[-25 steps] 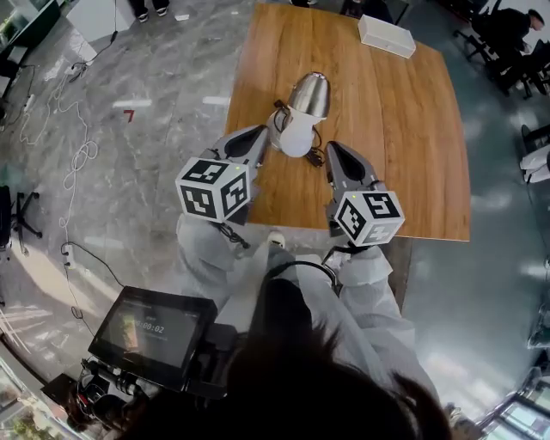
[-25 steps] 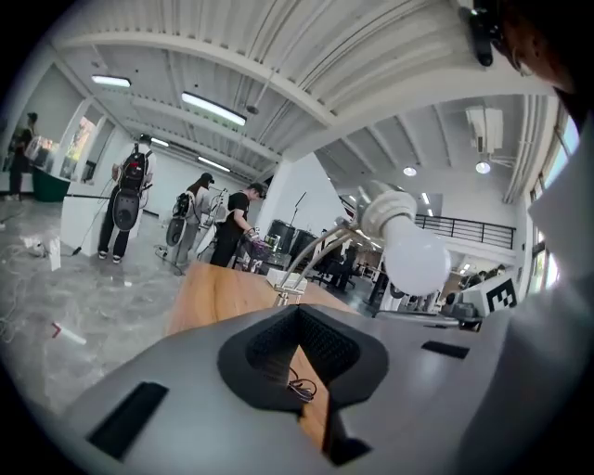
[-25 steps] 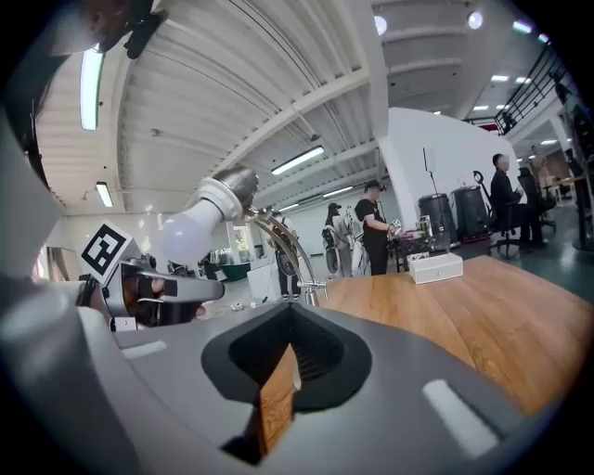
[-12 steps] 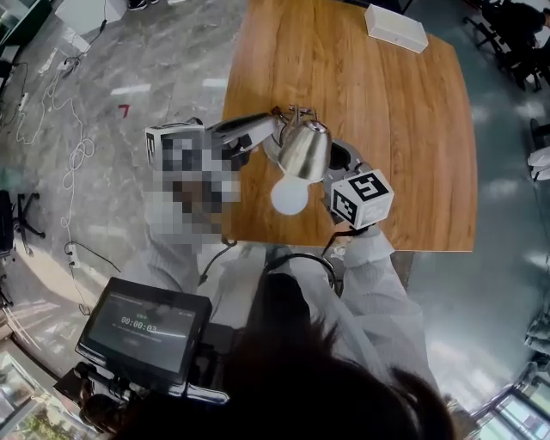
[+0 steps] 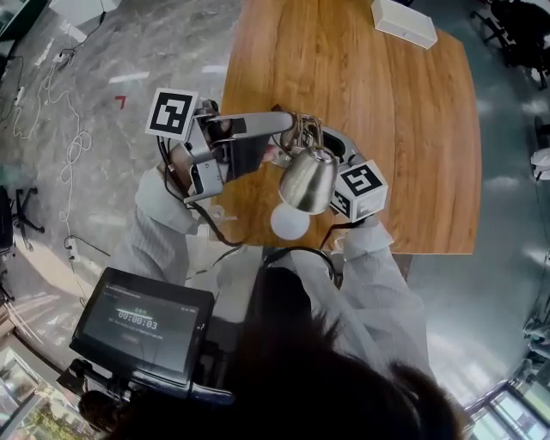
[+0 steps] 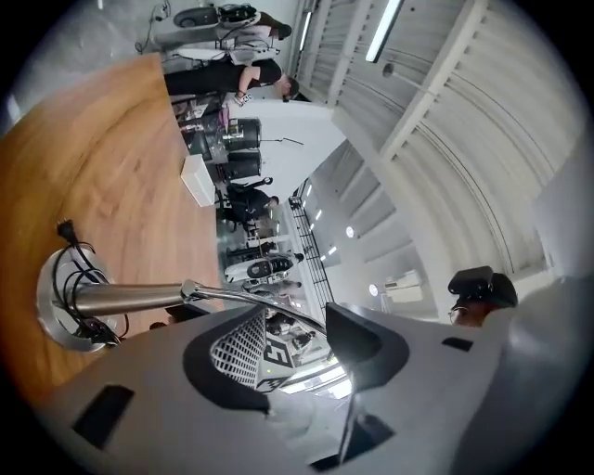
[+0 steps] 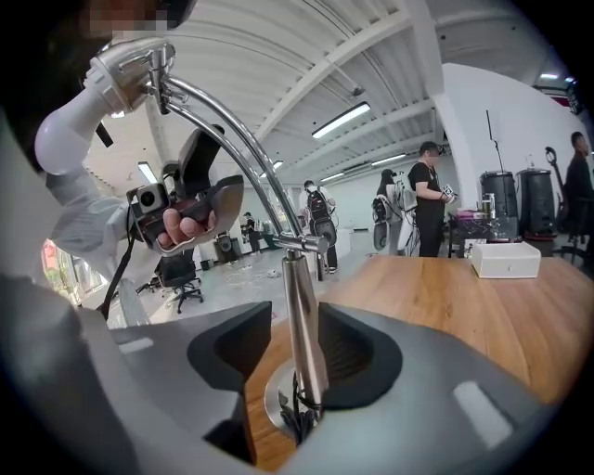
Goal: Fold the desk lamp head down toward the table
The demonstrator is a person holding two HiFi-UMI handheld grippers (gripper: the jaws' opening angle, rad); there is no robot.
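Observation:
The desk lamp stands near the table's front edge, and its chrome shade [image 5: 308, 179] and white bulb [image 5: 290, 222] hang out over that edge. My left gripper [image 5: 279, 142] reaches in from the left at the curved lamp arm [image 6: 251, 299]. Its jaws have just been opening, and the arm crosses their tips without being pinched. My right gripper [image 5: 337, 150] is low at the upright post [image 7: 302, 315]. Its jaws have also just been opening. The post stands between them with a gap on the left side. The round base [image 7: 283, 404] holds a coiled black cord.
The wooden table [image 5: 412, 129] carries a white box [image 5: 404, 21] at its far end. Cables lie on the floor [image 5: 60, 103] to the left. A monitor [image 5: 142, 318] sits near my body. People stand beyond the table [image 7: 429, 199].
Both grippers were back from the lamp. The left one has swung left and rolled onto the lamp arm, the right has gone down to the post. The lamp head now looms nearer the front edge.

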